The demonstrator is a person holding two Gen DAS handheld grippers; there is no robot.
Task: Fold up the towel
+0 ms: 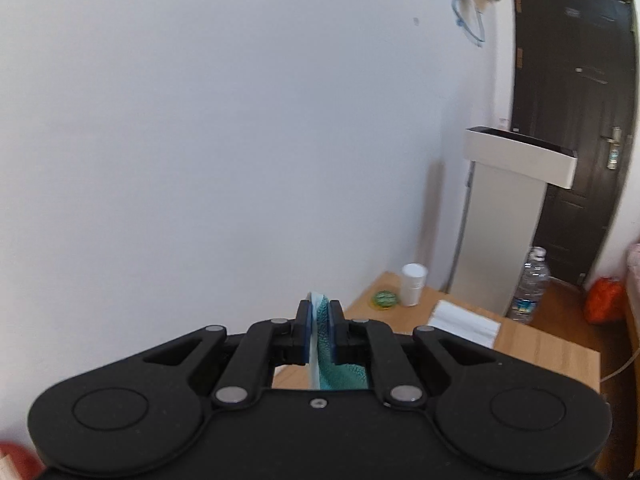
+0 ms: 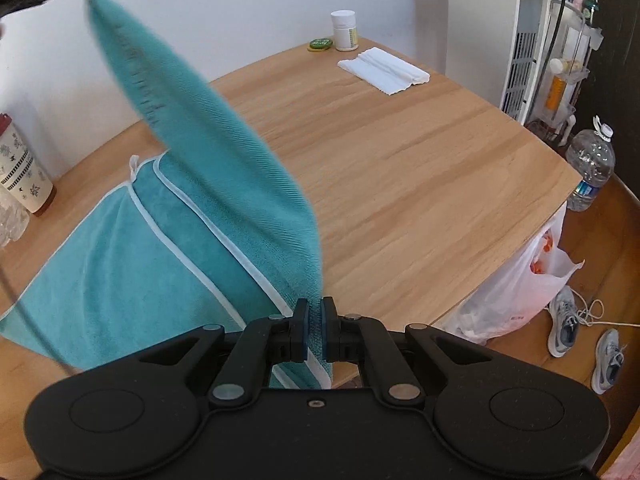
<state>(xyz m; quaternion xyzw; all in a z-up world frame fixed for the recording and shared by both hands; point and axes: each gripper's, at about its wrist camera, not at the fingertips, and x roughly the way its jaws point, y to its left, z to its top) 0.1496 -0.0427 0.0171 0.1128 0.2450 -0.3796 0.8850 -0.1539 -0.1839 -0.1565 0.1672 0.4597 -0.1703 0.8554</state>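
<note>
A plain white wall (image 1: 224, 128) backs a light wooden table (image 2: 400, 168) standing against it. A dark panelled door with a metal handle (image 1: 576, 112) stands in the corner beside what looks like a tall white appliance (image 1: 500, 216). The floor is warm brown wood (image 2: 600, 248).

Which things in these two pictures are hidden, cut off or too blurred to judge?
- Left wrist view: the table under the left gripper is hidden by its body.
- Right wrist view: the lifted part of the towel is motion-blurred.
- Right wrist view: the white bottle label is too small to read.
</note>
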